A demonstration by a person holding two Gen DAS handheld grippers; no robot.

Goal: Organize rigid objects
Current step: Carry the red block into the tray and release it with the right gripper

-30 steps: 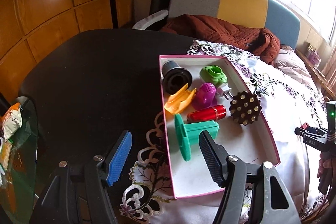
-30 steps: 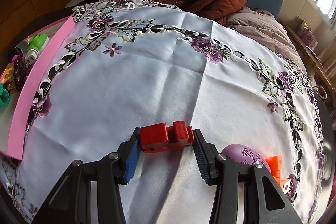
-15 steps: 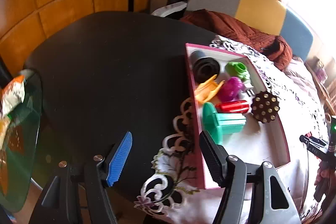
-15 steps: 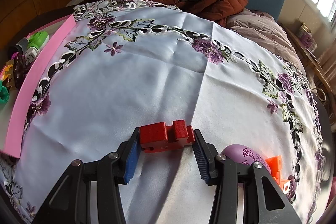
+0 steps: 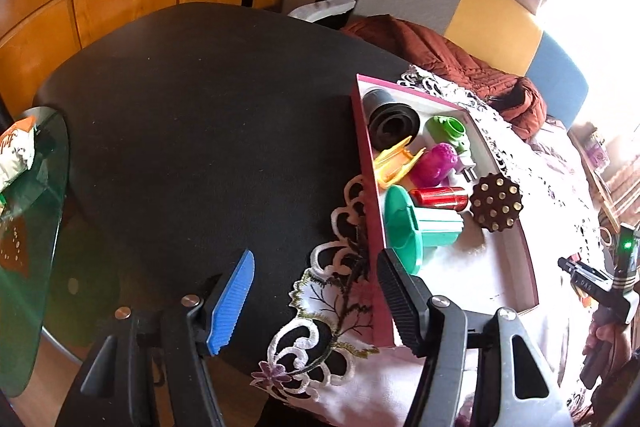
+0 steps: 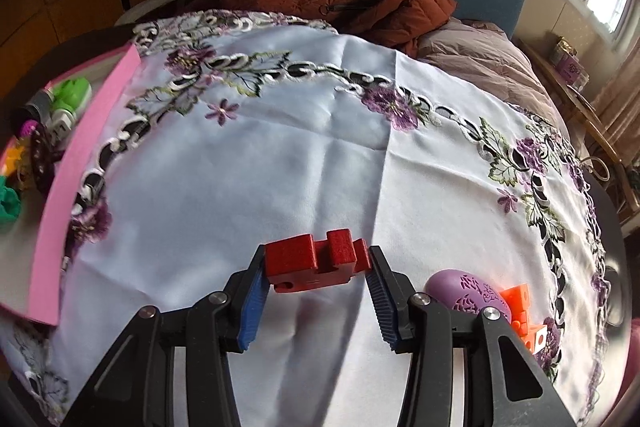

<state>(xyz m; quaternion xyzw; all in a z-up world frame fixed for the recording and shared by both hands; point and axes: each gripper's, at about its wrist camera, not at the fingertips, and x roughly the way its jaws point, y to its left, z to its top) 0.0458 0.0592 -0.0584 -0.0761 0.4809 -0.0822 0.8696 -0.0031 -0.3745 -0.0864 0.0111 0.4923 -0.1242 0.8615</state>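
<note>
The red block (image 6: 316,263) is clamped between the pads of the right tongs (image 6: 318,291) and held above the embroidered cloth (image 6: 320,147), presumably for transfer to the pink tray (image 5: 516,259) at the cloth's left edge. The left tongs (image 5: 316,303), empty and parted though lately narrowing slightly, are kept beside the tray's near corner. Several items already lie in the tray; a purple egg (image 6: 468,291) and an orange piece (image 6: 524,315) remain on the tabletop. No obstruction is seen across the cloth.
</note>
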